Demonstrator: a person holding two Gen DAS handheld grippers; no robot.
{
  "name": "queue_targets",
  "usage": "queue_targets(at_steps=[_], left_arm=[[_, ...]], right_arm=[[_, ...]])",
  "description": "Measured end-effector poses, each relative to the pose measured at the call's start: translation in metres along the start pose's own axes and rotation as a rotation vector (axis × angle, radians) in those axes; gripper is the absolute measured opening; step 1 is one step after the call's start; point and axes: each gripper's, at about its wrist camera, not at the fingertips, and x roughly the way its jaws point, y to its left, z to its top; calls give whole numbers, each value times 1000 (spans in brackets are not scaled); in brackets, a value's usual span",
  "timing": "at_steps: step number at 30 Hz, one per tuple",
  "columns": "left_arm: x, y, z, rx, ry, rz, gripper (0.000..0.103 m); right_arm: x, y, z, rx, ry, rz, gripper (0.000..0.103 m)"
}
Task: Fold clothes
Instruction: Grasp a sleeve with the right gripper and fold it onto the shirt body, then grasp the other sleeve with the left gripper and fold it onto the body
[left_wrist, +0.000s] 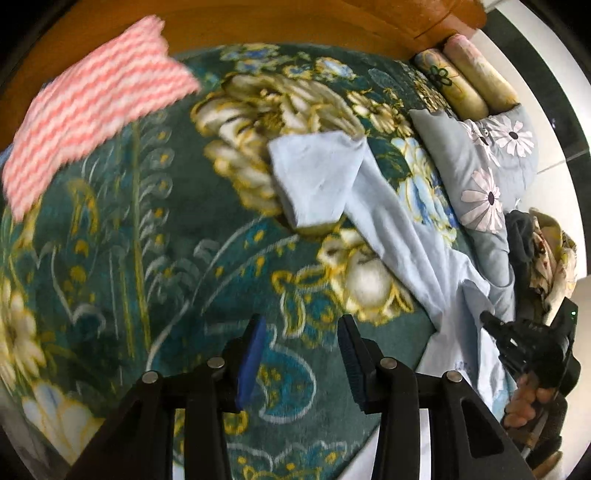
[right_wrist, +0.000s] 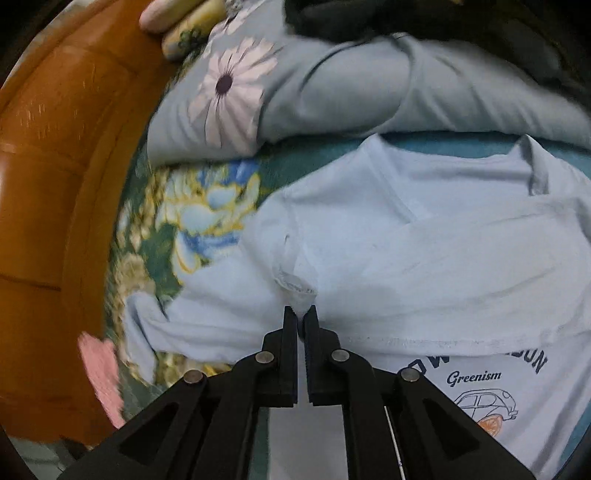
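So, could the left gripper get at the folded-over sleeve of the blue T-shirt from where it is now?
Probably yes. The left gripper is open and holds nothing, and only bare blanket lies between it and the sleeve. The right gripper pinches the T-shirt off to the side, out of that path.

On your right wrist view, the only readable print sits on the chest of the light blue T-shirt (right_wrist: 436, 236). The script word "Greenism" (right_wrist: 474, 377) reads clearly in dark navy. Just above it runs an arched line of larger navy capitals (right_wrist: 517, 360), but a folded layer of the same shirt covers most of it; you can make out only something like "OW" at its start and "ON" or "UN" at its end, so the full word cannot be told. Just below "Greenism" is a line drawing of a car (right_wrist: 485, 404) with an orange slice (right_wrist: 489, 424) beneath it, carrying no lettering.

In your left wrist view, a faint dark mark shows on the shirt's fabric, too blurred to read.
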Motion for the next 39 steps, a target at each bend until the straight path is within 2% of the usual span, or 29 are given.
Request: queue_targets(at_steps=[1, 2, 3, 5, 6, 8, 9, 11, 12, 14, 15, 16, 17, 18, 21, 24, 26, 32, 33, 35, 37, 39], left_arm=[[3, -5, 5, 27, -3, 11, 46], [6, -11, 11, 56, -6, 23, 46], [9, -17, 16, 93, -11, 35, 49], [19, -26, 28, 151, -15, 47, 54], [24, -25, 35, 140, -23, 60, 54], [34, -13, 48, 33, -28, 40, 54], [39, -1, 54, -66, -26, 0, 54], [48, 14, 57, -200, -24, -77, 52], [53, 19, 58, -249, -32, -109, 52], [55, 21, 59, -291, -57, -124, 50], [56, 19, 60, -297, -73, -131, 43], [57, 18, 62, -304, -86, -130, 22], [60, 18, 66, -317, -91, -106, 10], [61, 18, 68, -332, -96, -90, 6], [45, 11, 79, -319, -164, -19, 5], [1, -21, 96, -184, -266, 22, 5], [-31, -62, 101, -10, -331, 15, 5], [-92, -229, 56, 512, -365, -233, 5], [-99, -255, 46, 591, -361, -271, 5], [-87, -300, 13, 703, -307, -328, 5], [-62, -346, -27, 807, -231, -375, 5], [-32, -378, -67, 855, -127, -420, 5]], right_arm=[[6, 4, 0, -27, 31, 13, 15], [8, 7, -1, -51, 52, 36, 30], [5, 9, -2, -71, 56, 77, 37], [-11, 8, -1, -112, 25, 111, 37], [-21, 7, 0, -132, 1, 117, 37], [-45, -3, -1, -154, -46, 127, 37], [-57, -11, -2, -154, -69, 128, 38], [-79, -32, -4, -137, -116, 119, 39], [-90, -43, -6, -120, -137, 116, 39], [-107, -67, -9, -56, -170, 120, 39], [-114, -79, -9, -14, -183, 130, 39], [-121, -90, -10, 28, -197, 144, 39], [-128, -100, -11, 63, -210, 159, 39], [-133, -107, -13, 88, -220, 170, 39], [-145, -122, -17, 120, -233, 183, 39], [-154, -139, -23, 152, -246, 186, 39], [-160, -153, -27, 178, -257, 188, 39], [-170, -205, -38, 326, -294, 206, 39], [-171, -213, -39, 350, -300, 209, 39], [-177, -229, -44, 386, -315, 211, 39], [-184, -244, -49, 415, -333, 206, 39], [-190, -261, -58, 454, -351, 200, 39]])
